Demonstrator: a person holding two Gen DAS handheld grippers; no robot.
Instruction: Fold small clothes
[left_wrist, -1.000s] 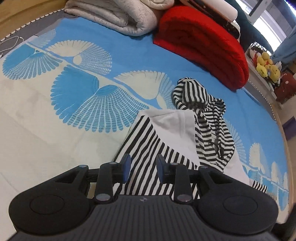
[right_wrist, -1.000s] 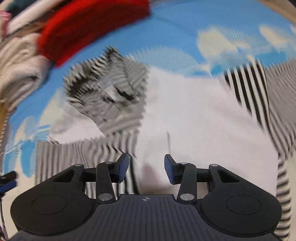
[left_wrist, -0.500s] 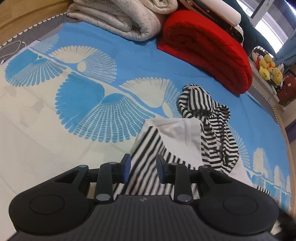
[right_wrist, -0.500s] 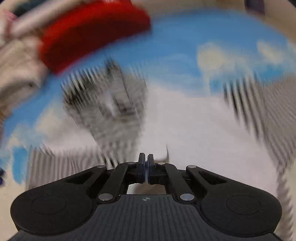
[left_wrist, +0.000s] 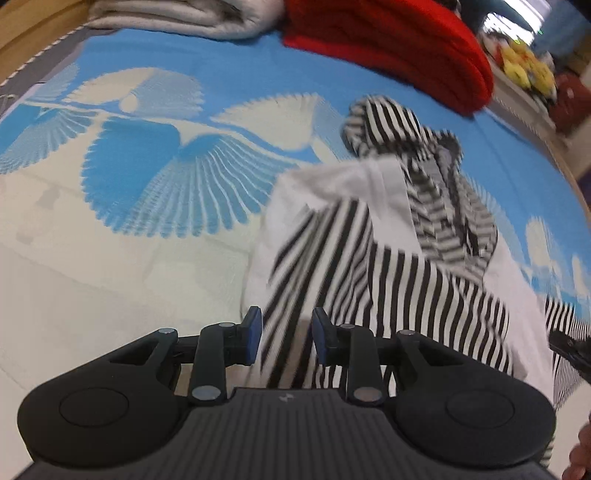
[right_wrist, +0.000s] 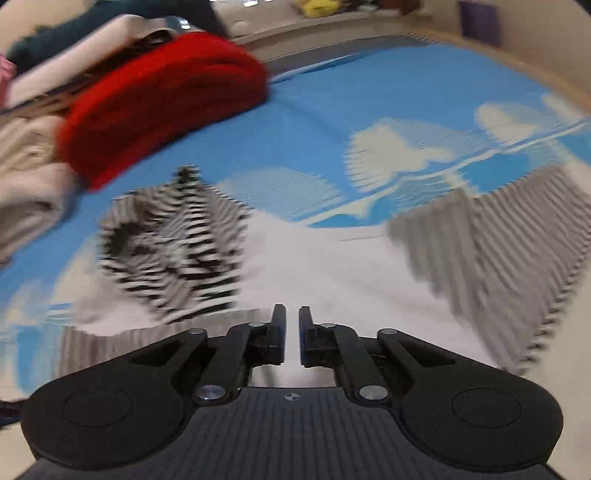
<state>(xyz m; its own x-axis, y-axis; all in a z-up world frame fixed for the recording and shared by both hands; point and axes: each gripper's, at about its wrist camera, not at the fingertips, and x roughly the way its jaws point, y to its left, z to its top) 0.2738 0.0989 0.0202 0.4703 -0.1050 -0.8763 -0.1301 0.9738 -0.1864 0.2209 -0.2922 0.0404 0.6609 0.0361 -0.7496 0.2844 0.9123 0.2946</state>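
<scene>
A small white hoodie with black-and-white striped hood and sleeves (left_wrist: 373, 236) lies on the blue and cream patterned bed cover (left_wrist: 147, 192). My left gripper (left_wrist: 286, 334) is open, its pads on either side of the striped sleeve's near end. In the right wrist view the hoodie's white body (right_wrist: 332, 266) lies ahead, its striped hood (right_wrist: 173, 251) to the left. My right gripper (right_wrist: 291, 334) has its pads nearly together with a narrow gap, over the white hem; whether it pinches cloth is unclear. The view is blurred.
A folded red blanket (left_wrist: 388, 48) and a grey-white folded quilt (left_wrist: 177, 18) lie at the far end of the bed. Yellow plush toys (left_wrist: 524, 66) sit on a shelf at the right. The red blanket also shows in the right wrist view (right_wrist: 162, 99).
My left gripper moved closer to the hoodie and the striped sleeve now lies across the white body. My right gripper shut from open, then parted slightly, and it keeps moving.
</scene>
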